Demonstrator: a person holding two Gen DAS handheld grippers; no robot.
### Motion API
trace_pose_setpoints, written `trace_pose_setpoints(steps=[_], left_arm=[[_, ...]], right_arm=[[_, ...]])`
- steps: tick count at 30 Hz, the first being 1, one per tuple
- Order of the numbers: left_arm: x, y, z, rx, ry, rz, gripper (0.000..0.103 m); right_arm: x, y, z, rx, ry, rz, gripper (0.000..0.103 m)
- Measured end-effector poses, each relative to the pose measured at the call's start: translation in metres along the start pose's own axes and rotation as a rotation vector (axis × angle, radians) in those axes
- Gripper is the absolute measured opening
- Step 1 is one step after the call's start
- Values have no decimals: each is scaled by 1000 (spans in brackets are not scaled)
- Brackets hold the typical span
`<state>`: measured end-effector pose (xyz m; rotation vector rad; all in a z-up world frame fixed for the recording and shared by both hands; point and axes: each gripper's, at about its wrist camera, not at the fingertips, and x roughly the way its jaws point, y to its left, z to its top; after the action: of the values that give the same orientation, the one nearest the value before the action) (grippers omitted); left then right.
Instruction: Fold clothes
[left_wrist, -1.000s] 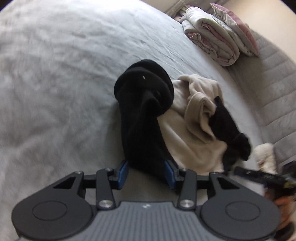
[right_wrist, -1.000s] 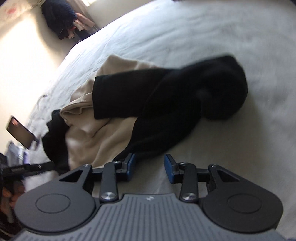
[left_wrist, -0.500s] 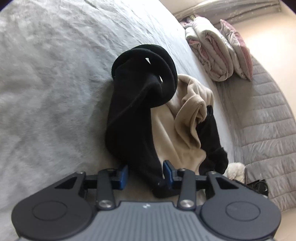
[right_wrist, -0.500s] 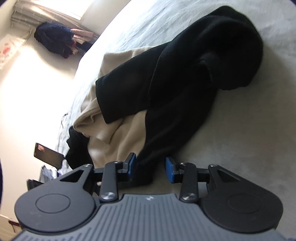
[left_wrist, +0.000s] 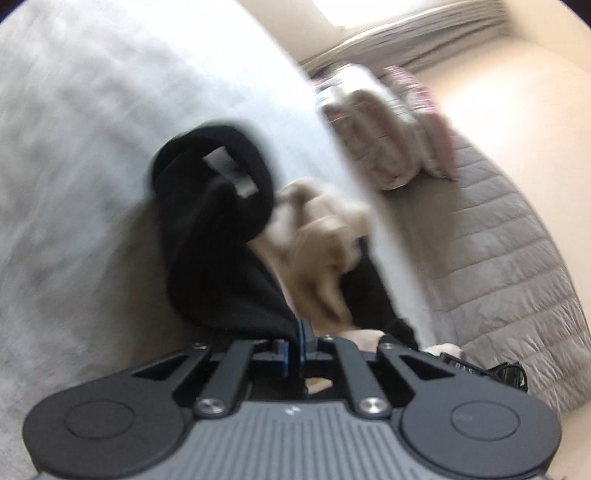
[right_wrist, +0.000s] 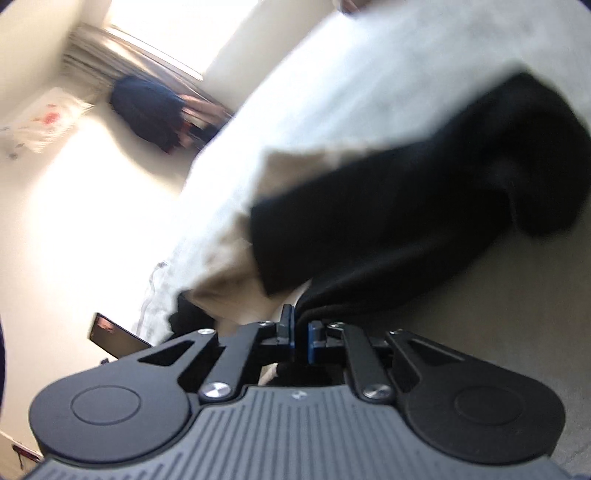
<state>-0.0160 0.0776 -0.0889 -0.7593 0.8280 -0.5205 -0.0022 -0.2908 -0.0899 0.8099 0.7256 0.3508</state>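
Observation:
A black garment (left_wrist: 214, 266) lies crumpled on the pale grey bed (left_wrist: 74, 184), partly on top of a beige garment (left_wrist: 321, 251). My left gripper (left_wrist: 301, 339) is shut on the black garment's near edge, the blue pads pinching the cloth. In the right wrist view the same black garment (right_wrist: 406, 229) stretches away to the right over the beige one (right_wrist: 229, 280). My right gripper (right_wrist: 301, 336) is closing its jaws on another part of the black edge, with the cloth pinched between the pads. Both views are blurred.
Folded pink and white bedding (left_wrist: 388, 129) is stacked at the bed's far right, beside a quilted grey cover (left_wrist: 498, 258). A phone (right_wrist: 114, 336) sits off the bed's left side. Dark clothes (right_wrist: 151, 110) hang by the window. The bed (right_wrist: 369, 92) stretches beyond the pile.
Both grippers went from open around the black garment's edge to closed on it. Both views have tilted upward, showing more of the room.

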Motion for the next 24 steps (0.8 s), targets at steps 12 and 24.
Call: trace_pose_setpoints(steps=[12,24], left_arm=[[-66,-77,7,259,-375,-70,2],[-130,-128,5,409,-687,-119,2]], right_arm=[[-59,80,4,-272,-266,49,10],[-92,133,0,-416,-453,135,10]])
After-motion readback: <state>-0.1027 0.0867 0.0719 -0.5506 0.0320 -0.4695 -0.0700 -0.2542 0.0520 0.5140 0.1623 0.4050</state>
